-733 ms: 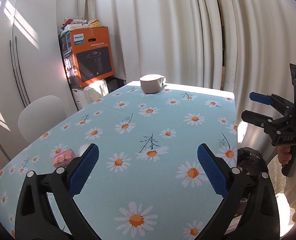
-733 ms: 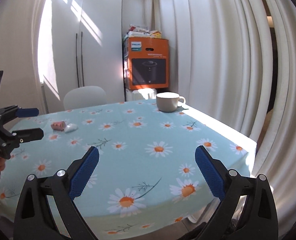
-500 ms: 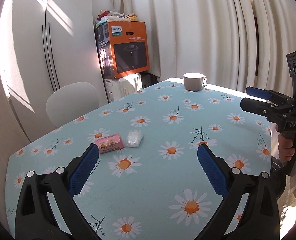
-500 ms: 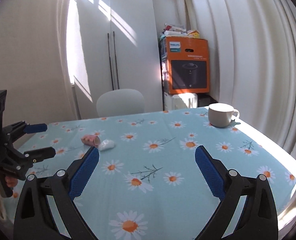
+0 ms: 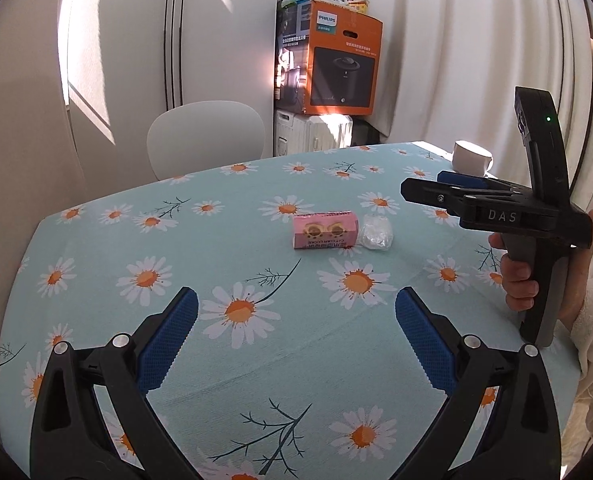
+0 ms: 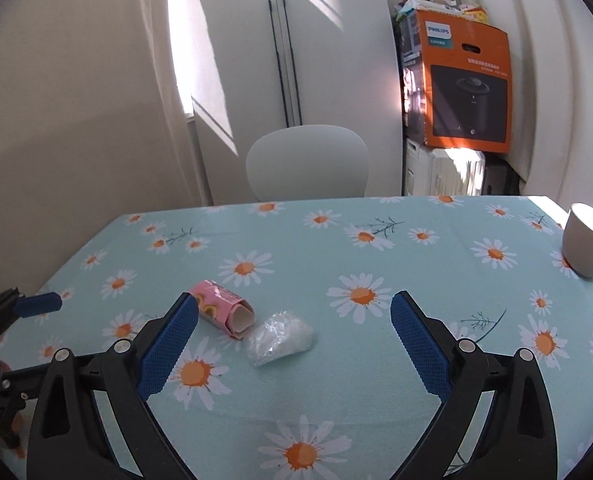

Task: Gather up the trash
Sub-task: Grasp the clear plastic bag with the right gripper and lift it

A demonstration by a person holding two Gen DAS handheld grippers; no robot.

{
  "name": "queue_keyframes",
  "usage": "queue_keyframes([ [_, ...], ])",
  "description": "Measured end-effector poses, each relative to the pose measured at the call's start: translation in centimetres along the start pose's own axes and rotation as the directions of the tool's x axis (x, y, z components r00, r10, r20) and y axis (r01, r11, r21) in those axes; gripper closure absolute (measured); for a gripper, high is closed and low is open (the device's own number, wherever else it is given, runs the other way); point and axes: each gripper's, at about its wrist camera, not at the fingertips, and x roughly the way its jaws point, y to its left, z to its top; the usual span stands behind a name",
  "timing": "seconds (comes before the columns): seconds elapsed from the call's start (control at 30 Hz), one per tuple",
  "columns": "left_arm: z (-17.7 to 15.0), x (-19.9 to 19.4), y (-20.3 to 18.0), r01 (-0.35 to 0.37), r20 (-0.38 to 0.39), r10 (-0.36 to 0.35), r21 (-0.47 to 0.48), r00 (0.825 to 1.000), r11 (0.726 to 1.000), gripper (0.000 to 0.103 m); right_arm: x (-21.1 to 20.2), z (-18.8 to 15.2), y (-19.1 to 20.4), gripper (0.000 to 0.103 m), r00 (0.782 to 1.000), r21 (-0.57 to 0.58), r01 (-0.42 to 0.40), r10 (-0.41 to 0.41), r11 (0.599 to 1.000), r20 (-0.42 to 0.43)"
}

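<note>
Blue daisy-print cloth covers the worktop [image 6: 436,264]; white chair [image 6: 306,164] at far edge. Mid-worktop: pink wrapper [image 6: 222,312], touching crumpled clear plastic [image 6: 280,338]. Mug [image 6: 588,246] cut off. Left claw [image 5: 296,344] and right claw [image 6: 294,346]: both apart, empty.

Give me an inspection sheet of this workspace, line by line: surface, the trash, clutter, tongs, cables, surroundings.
Surface: table under a light blue daisy-print cloth, sunlit at the far right edge.
Job's things: pink snack wrapper and crumpled clear plastic lying side by side, ungrasped.
Clutter: white mug near the right edge.
Grippers: left tongs open, empty; right tongs open, empty, above the plastic.
Cables: nothing seen.
Surroundings: white chair, orange Philips box, white curtains.
</note>
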Motion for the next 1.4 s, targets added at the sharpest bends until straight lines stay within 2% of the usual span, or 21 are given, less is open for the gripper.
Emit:
queue_keyframes([
  [0.07,0.0,0.5,0.6,0.02,-0.032,-0.021,-0.021,0.999,1.0,0.006,1.1,0.3,0.0,0.01,0.998,-0.029,0.054,-0.055,0.998,-0.033],
  [0.13,0.0,0.8,0.8,0.009,-0.049,-0.011,-0.033,0.999,0.999,0.006,2.4,0.2,0.2,0.01,0.989,-0.083,0.099,-0.107,0.992,-0.103],
  [0.23,0.1,0.7,0.8,-0.048,-0.039,0.046,-0.036,0.998,0.998,0.006,3.8,-0.3,0.4,0.01,0.974,-0.116,0.106,-0.127,0.987,-0.186],
  [0.4,0.1,0.9,0.4,-0.06,-0.053,0.06,-0.013,0.997,0.998,0.006,5.6,-1.0,1.2,0.012,0.953,-0.179,0.126,-0.17,0.976,-0.252],
  [0.47,0.0,1.1,0.2,-0.082,-0.061,0.082,0.001,0.995,0.997,0.006,6.7,-1.3,1.5,0.012,0.937,-0.199,0.124,-0.18,0.972,-0.299],
  [0.5,0.0,1.2,0.1,-0.086,-0.063,0.086,0.006,0.994,0.996,0.006,7.4,-1.5,1.5,0.019,0.926,-0.202,0.118,-0.181,0.972,-0.331],
  [0.6,0.1,1.5,0.0,-0.063,-0.077,0.063,0.009,0.995,0.998,0.006,7.6,-1.3,1.0,0.048,0.935,-0.15,0.043,-0.093,0.988,-0.342],
  [0.63,0.1,1.5,0.1,-0.06,-0.084,0.06,0.005,0.995,0.998,0.006,7.5,-1.4,1.0,0.053,0.936,-0.152,0.044,-0.094,0.987,-0.339],
  [0.67,0.1,1.7,0.2,-0.056,-0.09,0.056,-0.001,0.994,0.998,0.006,7.5,-1.4,1.3,0.053,0.936,-0.163,0.055,-0.108,0.985,-0.334],
  [0.73,0.1,1.8,0.4,-0.054,-0.097,0.053,-0.012,0.994,0.998,0.006,7.0,-1.4,1.8,0.053,0.943,-0.189,0.071,-0.127,0.98,-0.307],
  [0.8,0.0,1.8,0.4,-0.058,-0.099,0.056,-0.014,0.994,0.998,0.006,5.8,-1.2,2.2,0.053,0.96,-0.201,0.083,-0.133,0.976,-0.248],
  [0.93,0.0,2.0,0.4,-0.049,-0.107,0.048,-0.012,0.993,0.999,0.006,2.0,-0.8,2.0,0.053,0.989,-0.168,0.118,-0.13,0.979,-0.063],
  [1.03,0.1,2.6,0.5,-0.055,-0.131,0.051,-0.03,0.99,0.998,0.006,-1.1,-0.6,1.4,0.053,0.978,-0.11,0.195,-0.185,0.975,0.092],
  [1.17,0.3,3.2,0.5,-0.1,-0.136,0.094,-0.037,0.986,0.994,0.006,-4.1,-0.7,0.1,0.053,0.951,-0.023,0.224,-0.214,0.974,0.225],
  [1.27,0.7,4.0,-0.2,-0.124,-0.144,0.123,0.001,0.982,0.992,0.006,-5.2,-0.8,0.7,0.053,0.937,-0.047,0.229,-0.208,0.972,0.281],
  [1.4,1.8,5.4,-1.3,-0.073,-0.138,0.076,0.027,0.988,0.997,0.006,-5.4,-0.6,0.7,0.053,0.939,-0.041,0.22,-0.2,0.975,0.279],
])
